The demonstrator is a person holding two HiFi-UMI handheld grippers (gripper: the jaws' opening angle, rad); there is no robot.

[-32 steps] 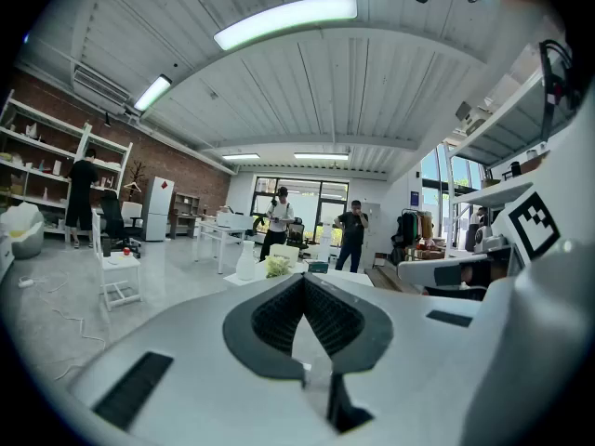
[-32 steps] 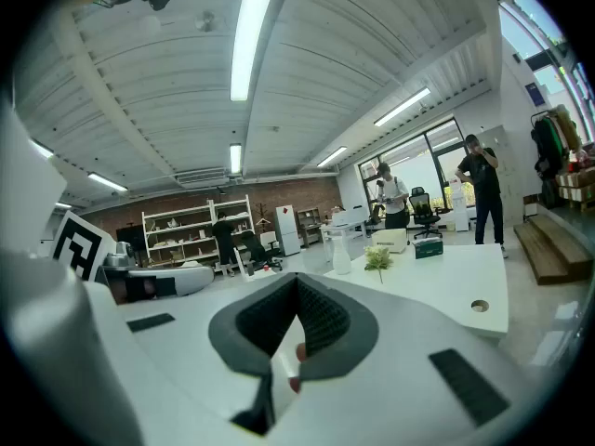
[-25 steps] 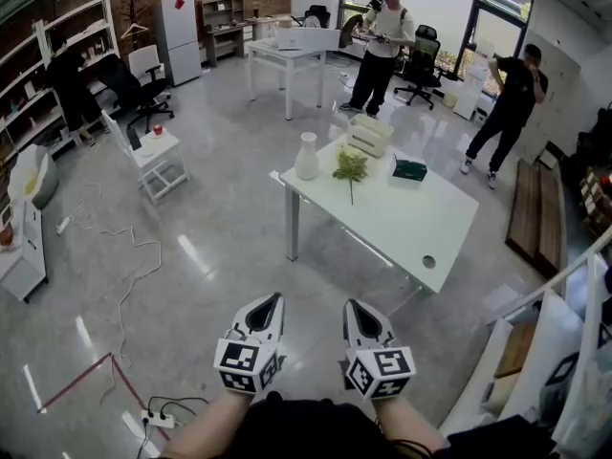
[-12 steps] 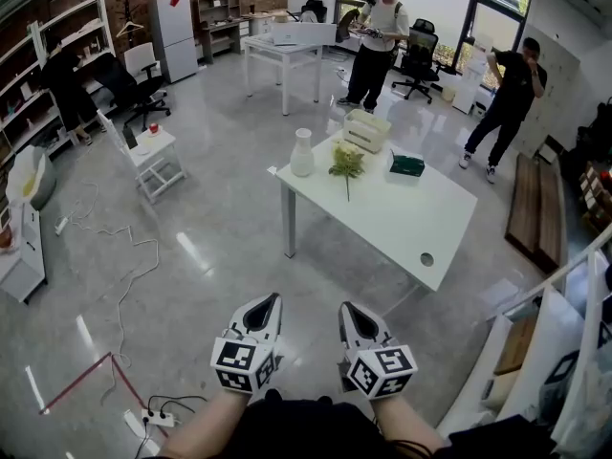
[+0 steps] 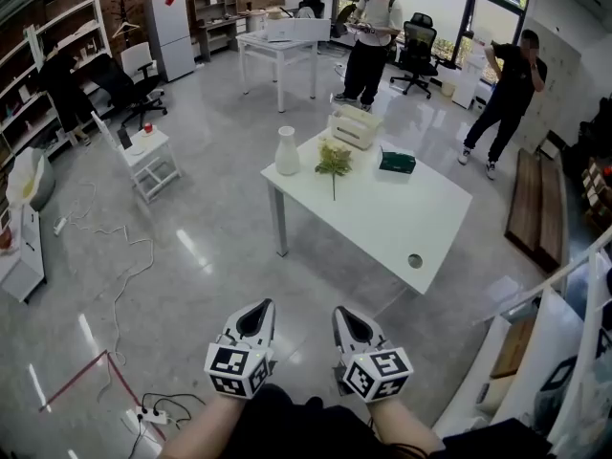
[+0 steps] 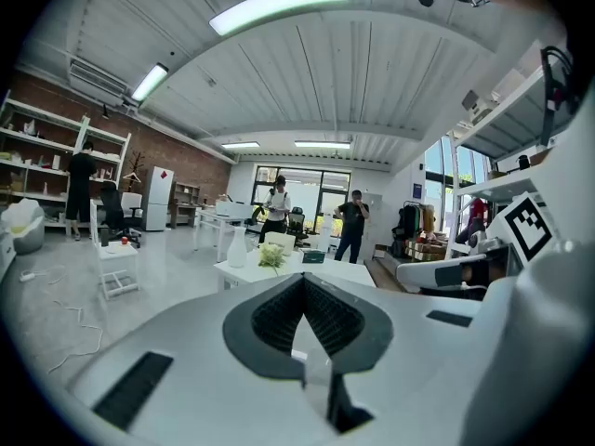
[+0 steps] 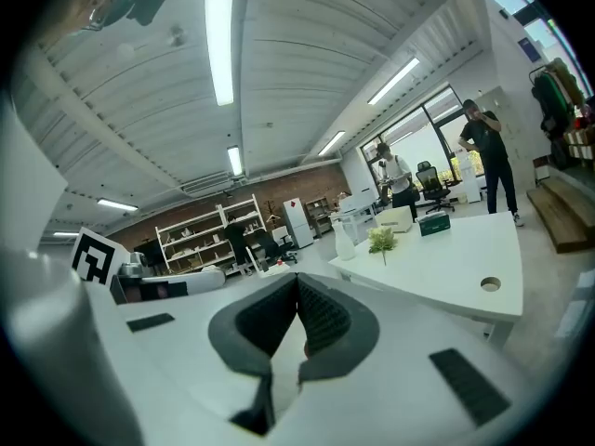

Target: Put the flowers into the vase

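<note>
A white vase [image 5: 286,151] stands upright at the far left corner of a white table [image 5: 382,223]. A green flower sprig [image 5: 333,159] lies on the tabletop just right of it. Both grippers are far from the table, held side by side over the floor near my body. The left gripper [image 5: 256,312] and the right gripper [image 5: 342,316] are shut, with nothing between their pads. The left gripper view shows the vase [image 6: 238,249] and flowers [image 6: 271,256] small beyond the shut left gripper [image 6: 303,277]. In the right gripper view the vase [image 7: 345,242] and flowers [image 7: 382,241] show past the shut right gripper [image 7: 297,277].
A cream box [image 5: 355,125] and a green box [image 5: 396,163] sit at the table's far side. Two people [image 5: 368,27] [image 5: 502,89] stand behind it. A small side table [image 5: 143,151] is at left, cables [image 5: 124,266] and a power strip [image 5: 143,419] lie on the floor, and white shelving [image 5: 564,352] is at right.
The table with vase and flowers has shifted left and slightly nearer in the head view. Both grippers sit a little lower in the picture and stay shut.
</note>
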